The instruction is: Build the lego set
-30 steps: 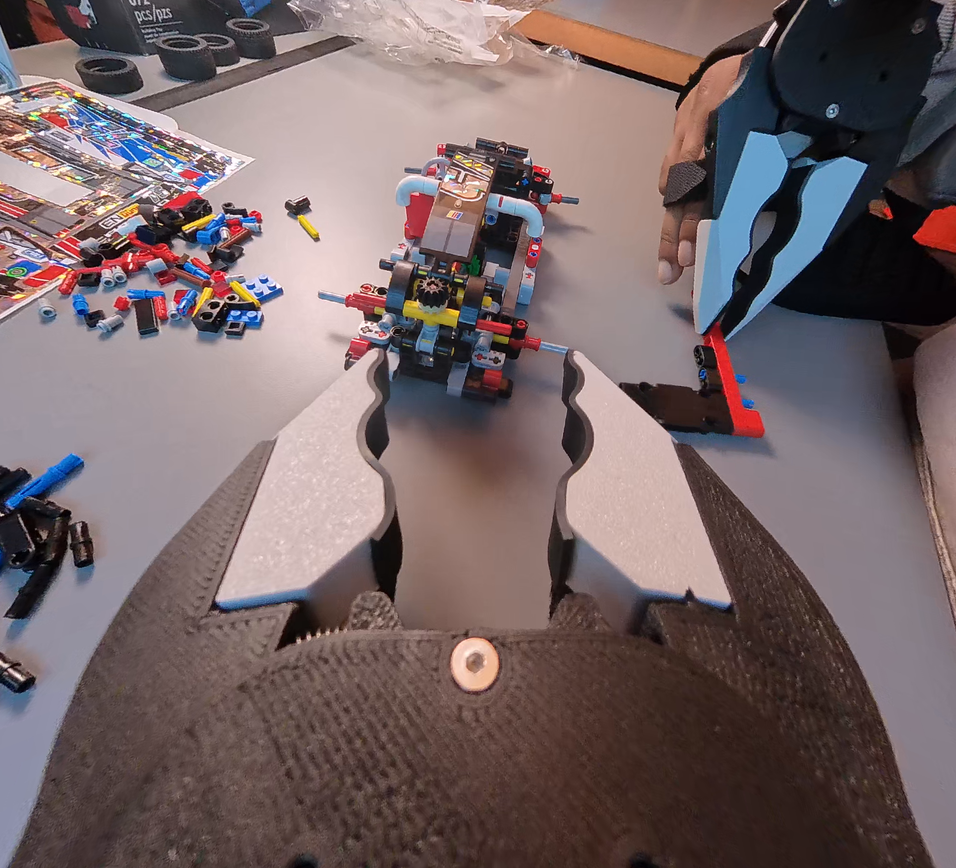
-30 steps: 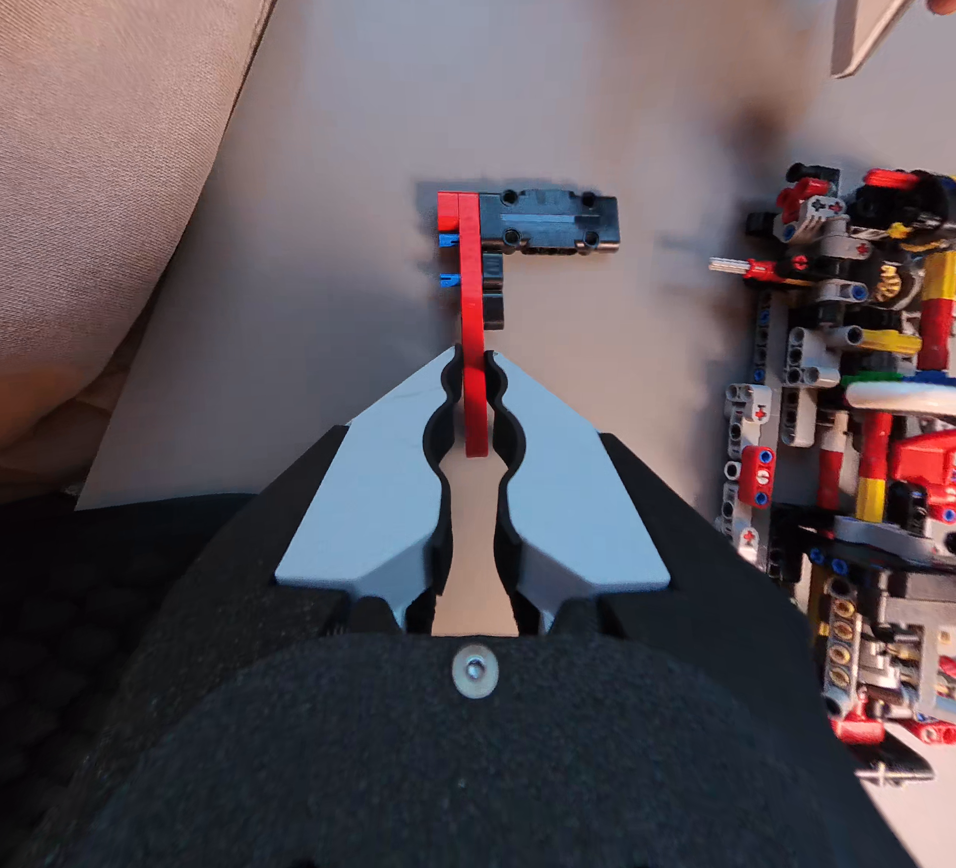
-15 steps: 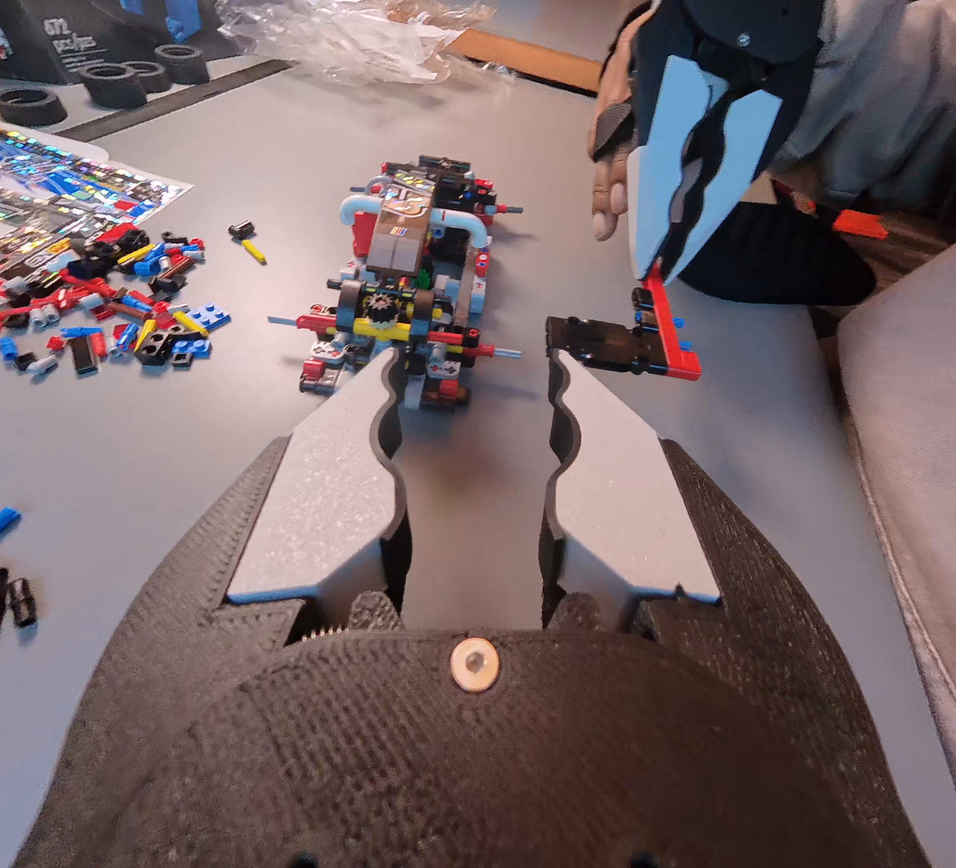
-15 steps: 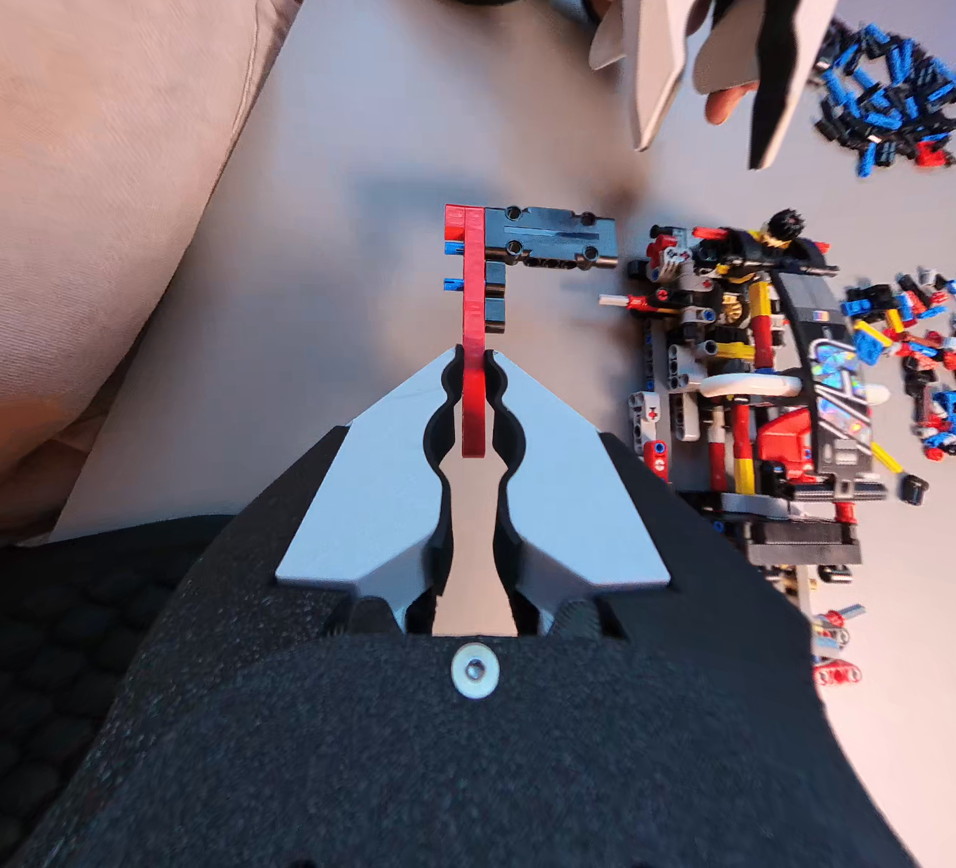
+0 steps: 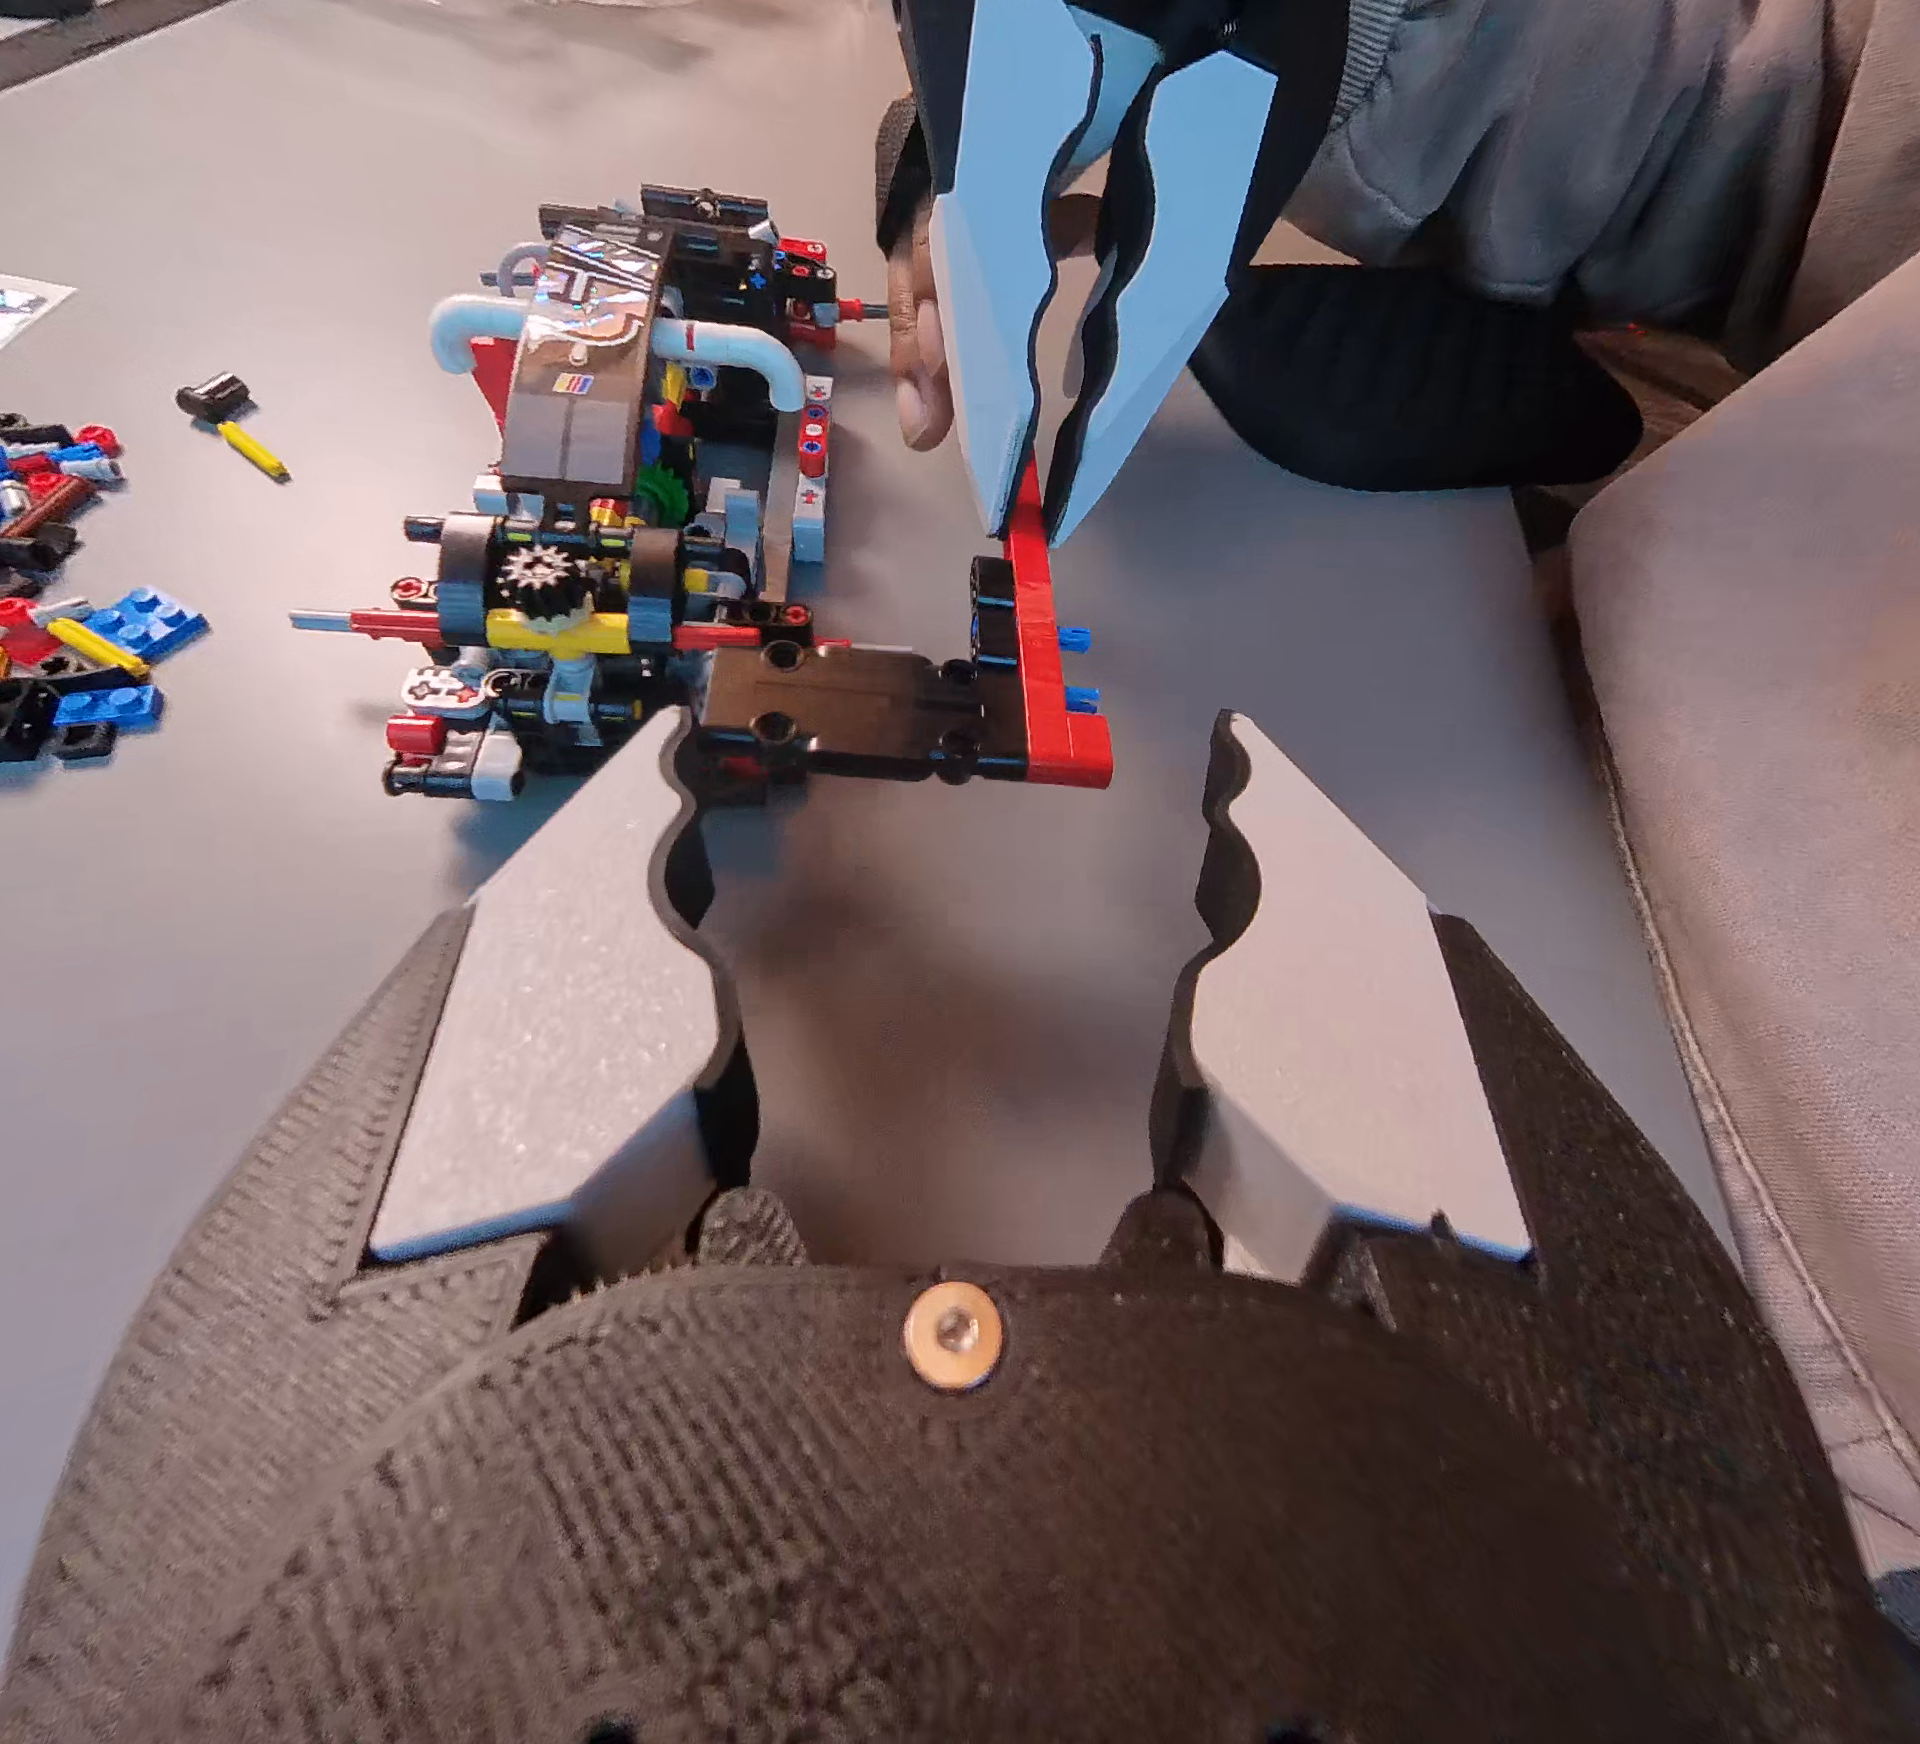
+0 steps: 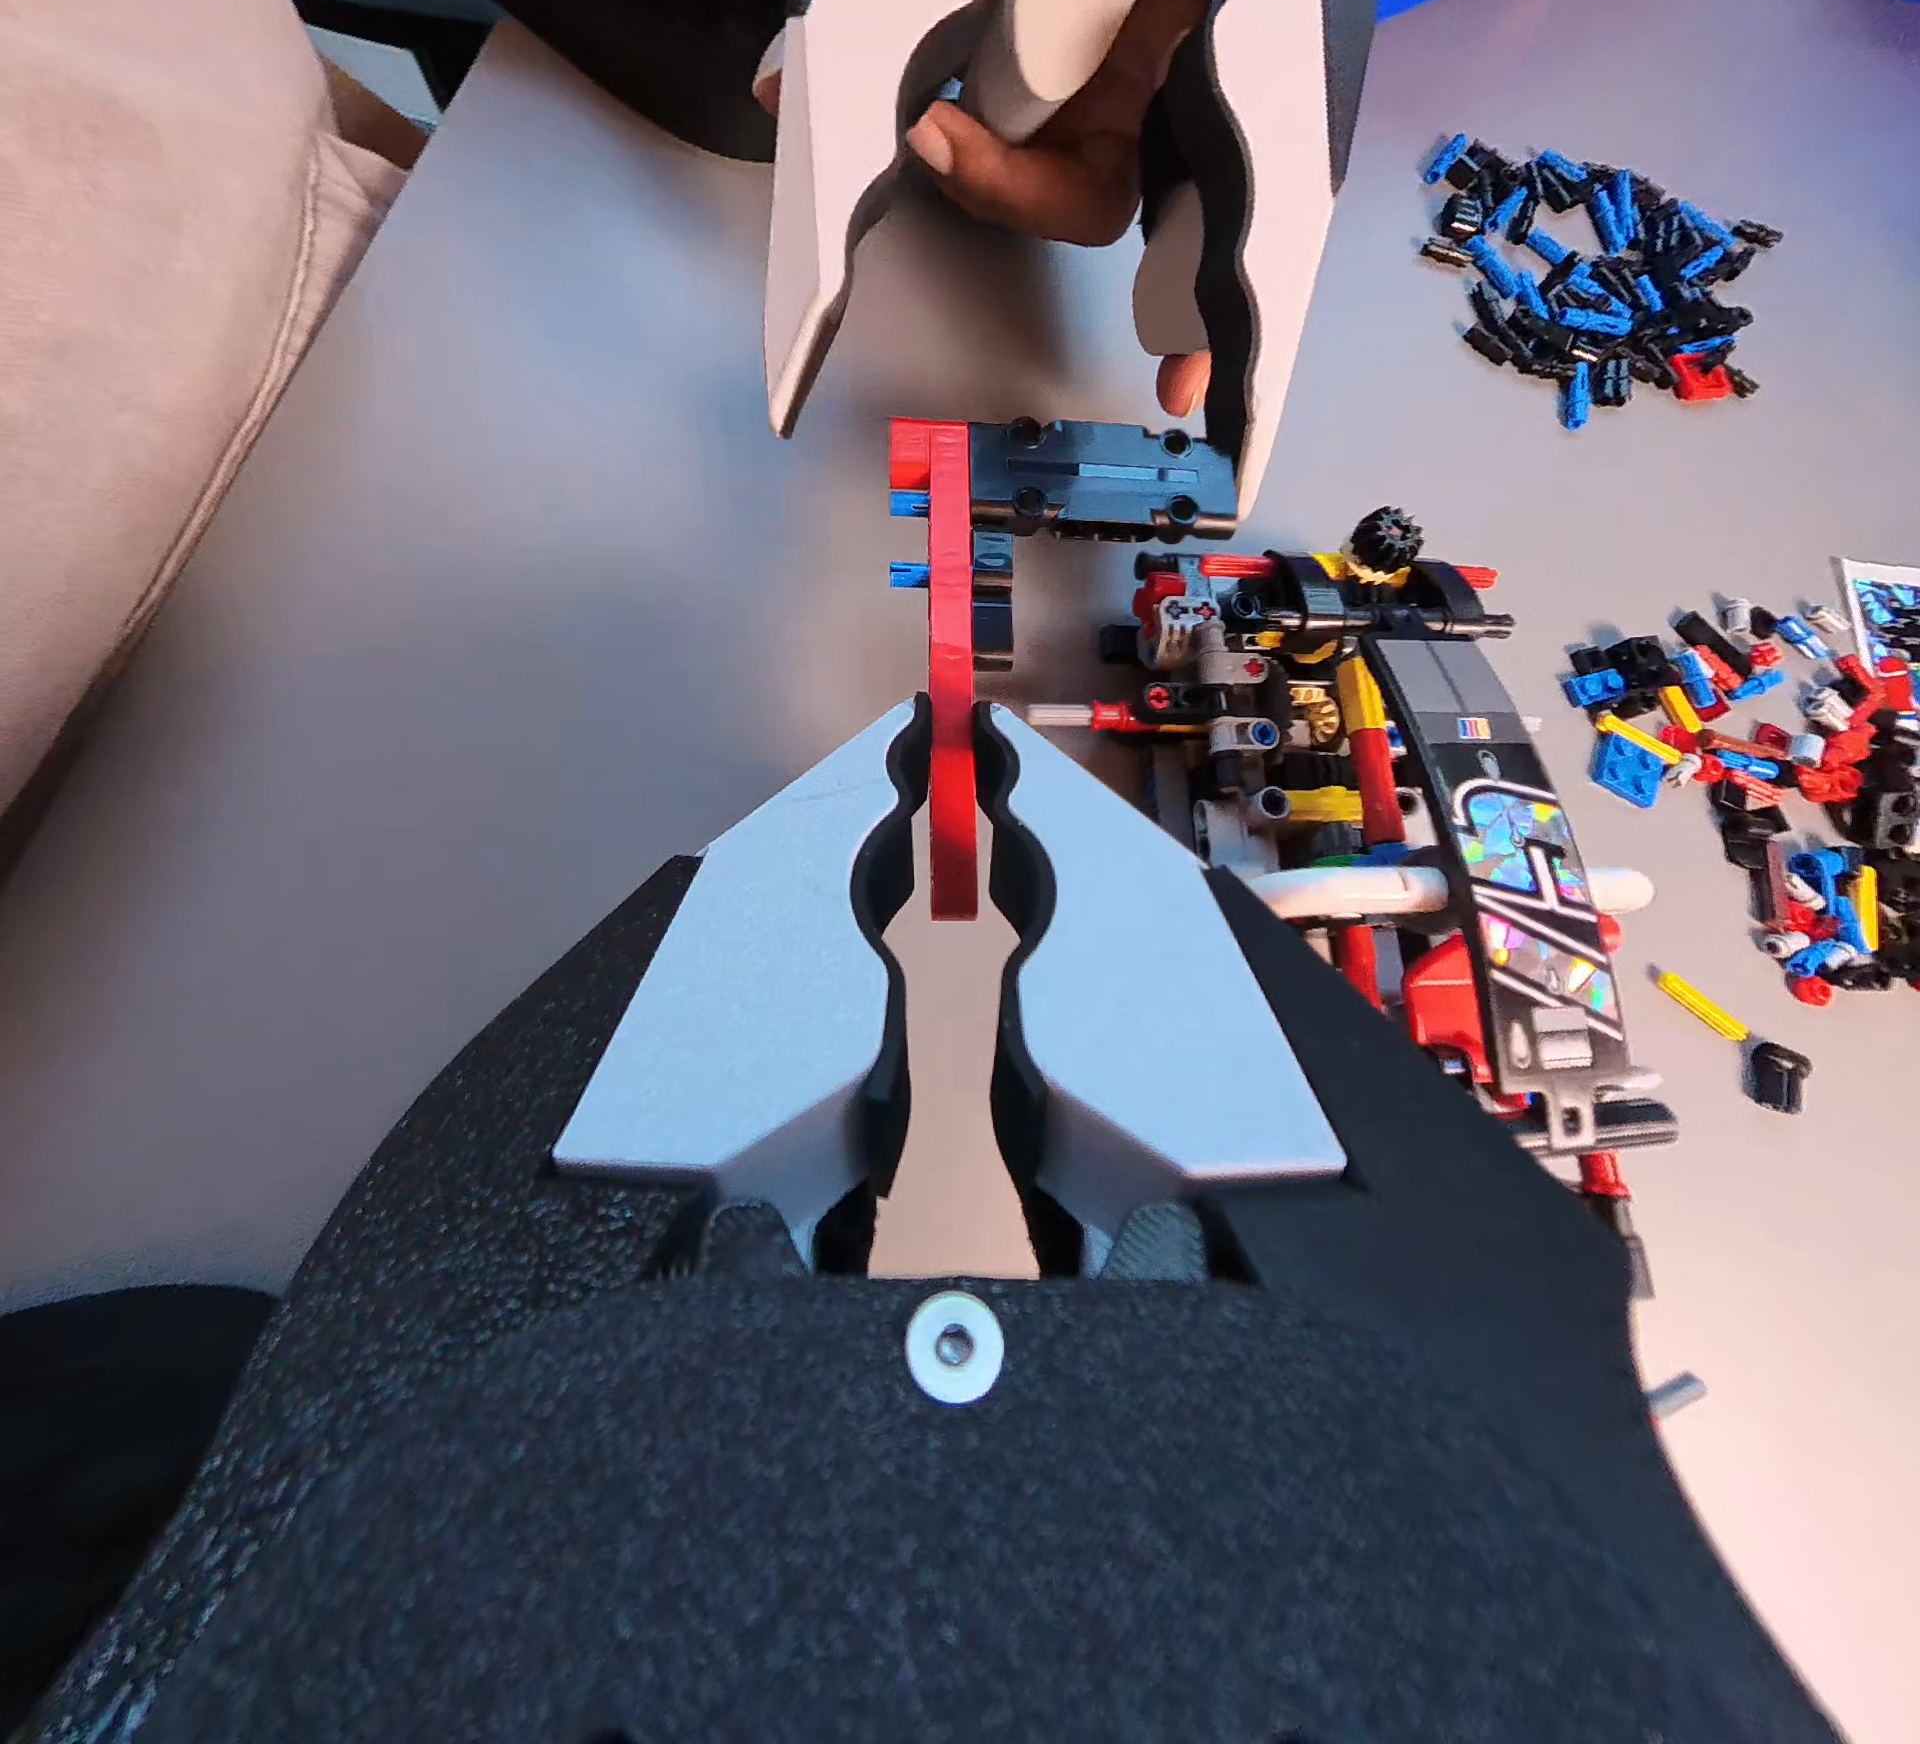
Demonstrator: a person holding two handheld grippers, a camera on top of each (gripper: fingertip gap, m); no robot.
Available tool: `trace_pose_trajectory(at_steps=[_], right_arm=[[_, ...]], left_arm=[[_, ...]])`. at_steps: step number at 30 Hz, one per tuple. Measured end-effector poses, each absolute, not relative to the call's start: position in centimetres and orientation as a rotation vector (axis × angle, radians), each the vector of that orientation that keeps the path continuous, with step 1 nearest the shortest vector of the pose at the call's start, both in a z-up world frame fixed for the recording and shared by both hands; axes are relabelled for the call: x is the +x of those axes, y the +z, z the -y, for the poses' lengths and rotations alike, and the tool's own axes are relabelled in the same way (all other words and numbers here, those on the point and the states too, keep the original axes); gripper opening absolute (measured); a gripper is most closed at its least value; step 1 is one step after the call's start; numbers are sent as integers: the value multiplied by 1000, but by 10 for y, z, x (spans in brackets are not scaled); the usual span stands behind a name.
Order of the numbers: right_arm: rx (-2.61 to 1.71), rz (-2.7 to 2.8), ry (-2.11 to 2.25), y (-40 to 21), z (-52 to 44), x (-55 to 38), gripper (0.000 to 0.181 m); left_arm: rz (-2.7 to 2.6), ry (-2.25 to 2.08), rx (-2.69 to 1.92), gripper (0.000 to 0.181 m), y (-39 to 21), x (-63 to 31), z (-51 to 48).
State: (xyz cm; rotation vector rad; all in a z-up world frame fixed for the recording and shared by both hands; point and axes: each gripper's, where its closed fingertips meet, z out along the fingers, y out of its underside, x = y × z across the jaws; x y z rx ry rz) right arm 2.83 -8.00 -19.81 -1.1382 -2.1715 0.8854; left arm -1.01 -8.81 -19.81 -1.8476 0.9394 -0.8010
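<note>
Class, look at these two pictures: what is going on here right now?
A person builds a Lego car with two handheld grippers. The right gripper is shut on the red beam of a small red-and-black subassembly, held beside the part-built car chassis. The left gripper is open, close to the subassembly's black end.

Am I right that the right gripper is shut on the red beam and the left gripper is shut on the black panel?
Only half right. The left gripper is open, its fingers apart near the black panel, as the left wrist view shows. The right gripper is indeed shut on the red beam.
</note>
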Motion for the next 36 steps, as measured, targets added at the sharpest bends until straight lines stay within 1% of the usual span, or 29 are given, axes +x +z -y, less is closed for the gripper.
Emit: trace_pose_trajectory(at_steps=[3, 11, 18, 24, 30, 36], right_arm=[[-1184, 2151, 930, -198, 76, 22, 5], [-1352, 2094, 965, -205, 62, 15, 6], [-1389, 2067, 935, -206, 52, 15, 6], [-1440, 2096, 910, -207, 49, 12, 5], [-1479, 2078, 939, -209, 52, 10, 5], [-1488, 2075, 879, -212, 52, 5, 6]], left_arm=[[-922, -683, -1874, 78, -203, -21, 78], [-894, -576, -1903, 77, -208, -29, 65], [-913, -486, -1903, 86, -211, -34, 49], [-949, -482, -1900, 79, -213, -31, 42], [-958, -506, -1909, 79, -214, -33, 44], [-992, -435, -1932, 79, -214, -39, 46]])
